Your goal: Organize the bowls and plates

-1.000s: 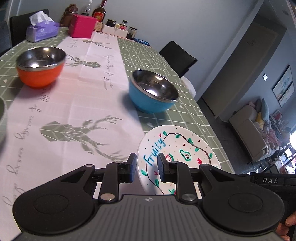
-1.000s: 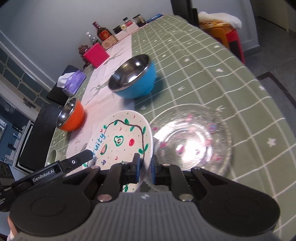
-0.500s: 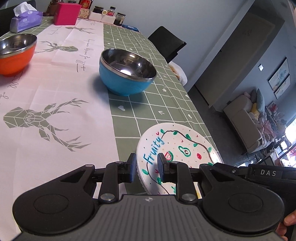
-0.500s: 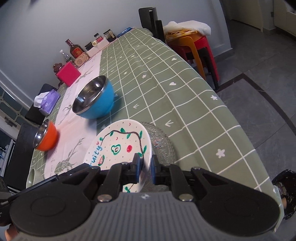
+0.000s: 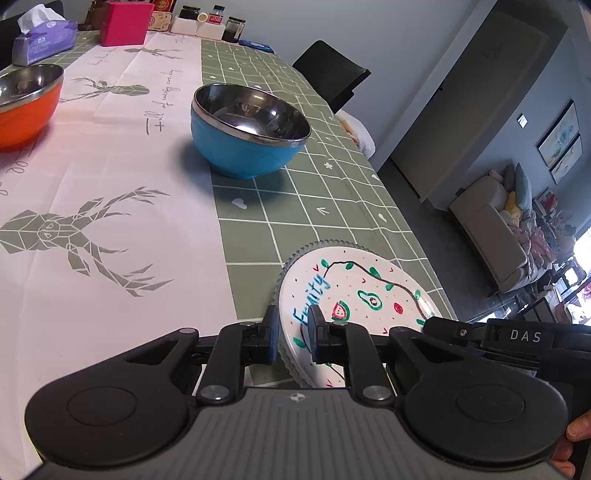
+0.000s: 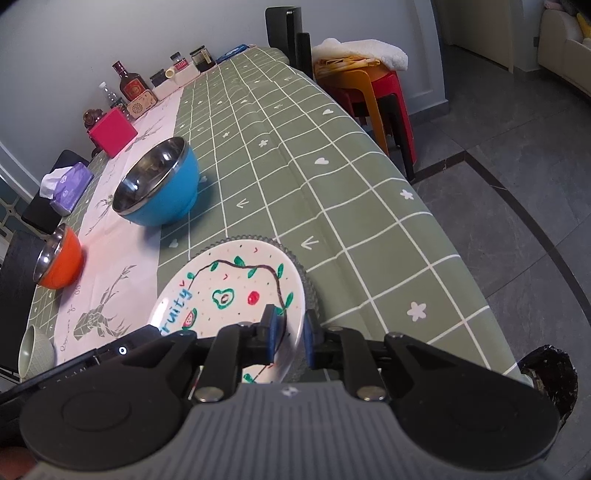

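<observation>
A white plate (image 5: 369, 288) (image 6: 229, 280) painted with fruit and the word "Fruity" lies on top of a clear glass plate (image 5: 321, 244) (image 6: 311, 291), of which only the beaded rim shows. My left gripper (image 5: 293, 330) straddles the white plate's near left rim, and its jaws are closing on it. At the near right rim my right gripper (image 6: 290, 332) has the plate between its pads while its jaws begin opening. A blue steel-lined bowl (image 5: 247, 129) (image 6: 159, 188) stands beyond the plates, and an orange bowl (image 5: 22, 107) (image 6: 59, 258) farther left.
The table's right edge (image 6: 461, 236) runs close beside the stacked plates. A pale green bowl (image 6: 33, 350) sits at the near left. A pink box (image 5: 125, 22), a tissue box (image 5: 40, 37), bottles and jars stand at the far end. Stools (image 6: 373, 96) are beside the table.
Both grippers carried the white plate to the right over the glass plate and lowered it; the glass plate is now almost wholly covered. The bowls have not moved.
</observation>
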The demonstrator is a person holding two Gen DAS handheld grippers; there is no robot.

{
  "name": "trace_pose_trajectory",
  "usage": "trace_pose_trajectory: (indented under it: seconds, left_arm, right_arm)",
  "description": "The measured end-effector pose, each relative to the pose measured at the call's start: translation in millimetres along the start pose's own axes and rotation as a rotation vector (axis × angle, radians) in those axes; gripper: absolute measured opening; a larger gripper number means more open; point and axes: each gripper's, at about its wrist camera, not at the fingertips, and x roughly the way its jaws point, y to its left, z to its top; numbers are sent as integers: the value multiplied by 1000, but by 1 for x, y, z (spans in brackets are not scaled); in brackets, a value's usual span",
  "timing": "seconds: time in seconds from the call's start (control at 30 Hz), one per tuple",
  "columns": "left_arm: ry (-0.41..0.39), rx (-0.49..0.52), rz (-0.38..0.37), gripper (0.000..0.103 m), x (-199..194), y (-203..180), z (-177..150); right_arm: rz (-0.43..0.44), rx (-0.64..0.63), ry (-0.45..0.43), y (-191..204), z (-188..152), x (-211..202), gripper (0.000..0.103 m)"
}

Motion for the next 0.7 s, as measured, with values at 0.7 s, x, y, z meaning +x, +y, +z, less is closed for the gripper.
trace_pose_trajectory:
  seconds: [0.7]
  left_arm:
    - [-36, -18, -47, 37, -4, 17, 15]
  right_arm:
    - [14, 55, 1, -6, -3, -9, 28]
